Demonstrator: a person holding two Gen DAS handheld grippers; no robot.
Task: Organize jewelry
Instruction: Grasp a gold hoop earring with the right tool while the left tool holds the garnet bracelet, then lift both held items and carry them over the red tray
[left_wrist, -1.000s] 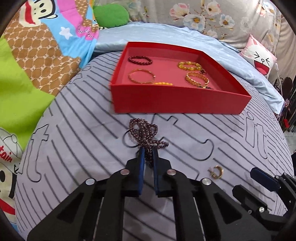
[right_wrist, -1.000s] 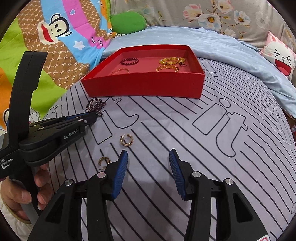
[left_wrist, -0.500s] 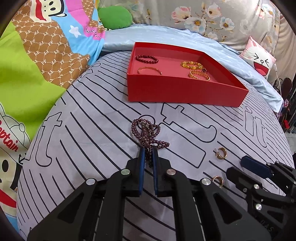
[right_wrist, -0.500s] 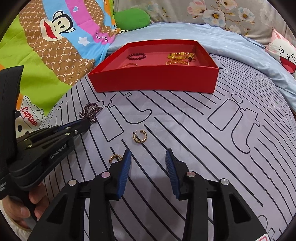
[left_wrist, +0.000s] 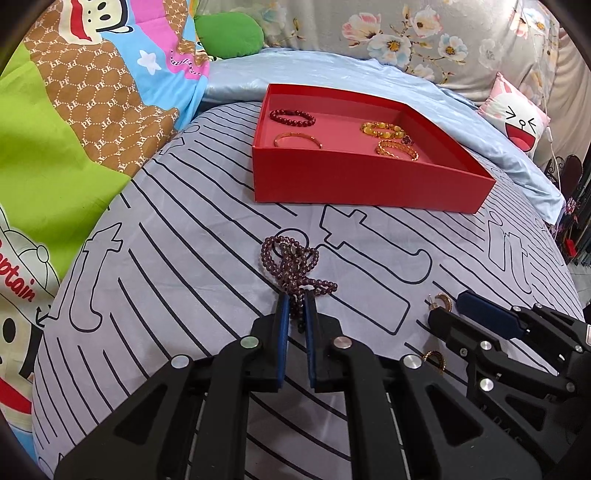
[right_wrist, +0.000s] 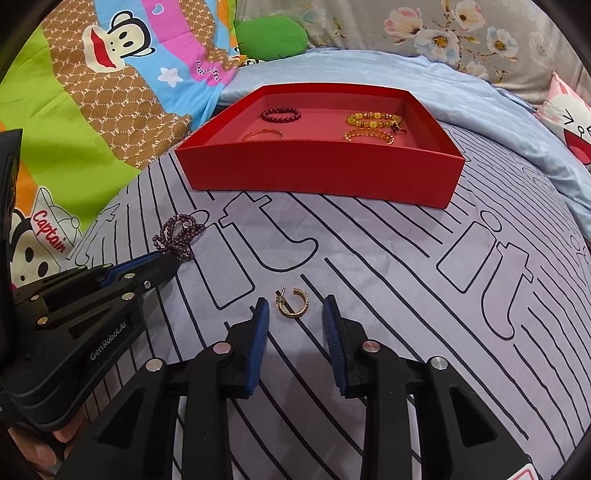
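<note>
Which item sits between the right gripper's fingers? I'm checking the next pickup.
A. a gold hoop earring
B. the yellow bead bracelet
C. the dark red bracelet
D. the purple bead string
A: the gold hoop earring lies on the striped sheet between the closing right gripper pads, not yet touched.

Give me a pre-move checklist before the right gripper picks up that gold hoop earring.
1. Gold hoop earring lies between the right gripper jaws: ok.
2. Jaws gripping it: not ok; they are closing, pads not yet touching.
3. Left gripper shut on the purple bead necklace: ok.
4. Red tray has bare floor for more pieces: ok.
5. Second earring clear of both grippers: cannot tell; the left gripper partly hides it.
</note>
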